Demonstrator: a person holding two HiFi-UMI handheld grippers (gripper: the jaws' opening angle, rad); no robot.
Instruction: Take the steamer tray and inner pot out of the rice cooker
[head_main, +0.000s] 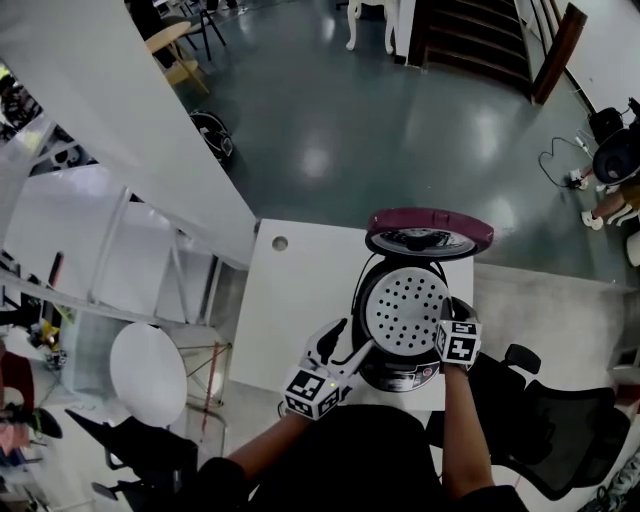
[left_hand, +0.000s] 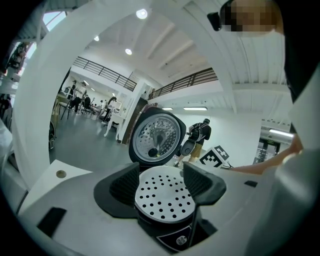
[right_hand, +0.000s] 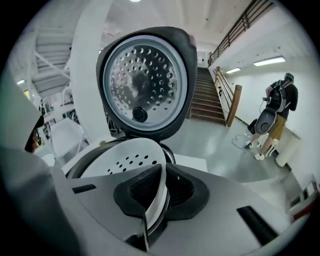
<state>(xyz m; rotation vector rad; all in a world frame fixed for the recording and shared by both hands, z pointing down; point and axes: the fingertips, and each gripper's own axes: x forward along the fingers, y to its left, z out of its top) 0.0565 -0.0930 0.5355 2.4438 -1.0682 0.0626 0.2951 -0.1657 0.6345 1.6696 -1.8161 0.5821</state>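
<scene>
The right gripper (right_hand: 160, 186) pinches the steamer tray (right_hand: 125, 156) rim in the rice cooker (head_main: 400, 372) by the table's (head_main: 300, 300) near edge. The left gripper (left_hand: 161, 179) is open, empty.

No word, brand or number could be read anywhere. The rice cooker (left_hand: 167, 236) carried a small round emblem on its front, too small to make out. One marker cube (head_main: 312, 392) and the other marker cube (head_main: 459, 346) showed only black-and-white square patterns, no letters.
</scene>
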